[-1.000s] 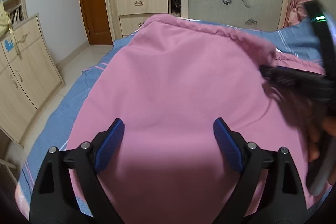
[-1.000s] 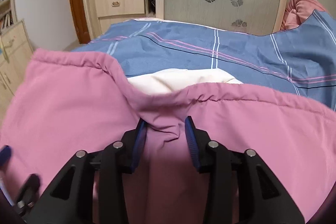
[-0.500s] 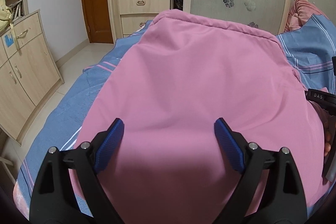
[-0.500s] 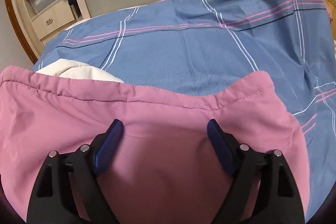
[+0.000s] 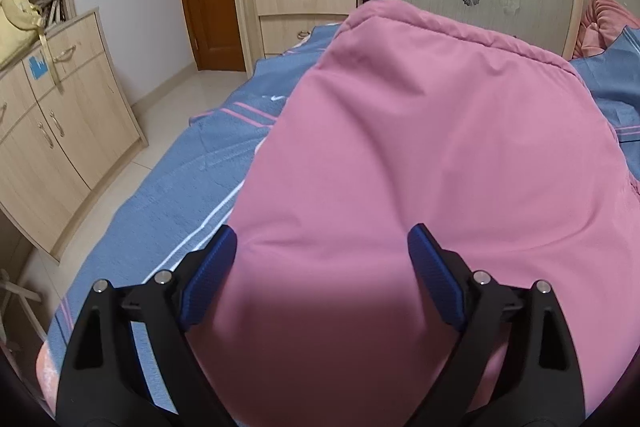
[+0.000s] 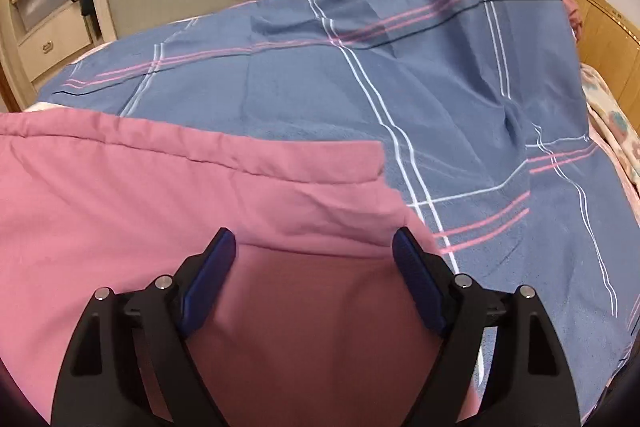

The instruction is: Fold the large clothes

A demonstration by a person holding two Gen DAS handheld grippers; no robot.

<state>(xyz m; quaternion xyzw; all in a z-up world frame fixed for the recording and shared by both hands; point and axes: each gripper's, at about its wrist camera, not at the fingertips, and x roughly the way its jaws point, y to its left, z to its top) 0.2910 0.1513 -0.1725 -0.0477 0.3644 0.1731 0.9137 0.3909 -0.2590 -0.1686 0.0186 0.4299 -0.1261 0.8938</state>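
Pink padded garment [image 5: 440, 155] lies folded on the blue plaid bed [image 6: 400, 75]. My left gripper [image 5: 322, 259] and right gripper [image 6: 314, 255] both hover open, right jaws just opened, nothing pinched. Next fold: grab hem corners evenly, keep edges aligned.

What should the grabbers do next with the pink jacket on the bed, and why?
Probably bring the right gripper down to pinch the pink jacket at its near right corner. Both it and the left gripper are open and hold nothing, and the jacket lies flat on the blue bedsheet, ready for another fold.
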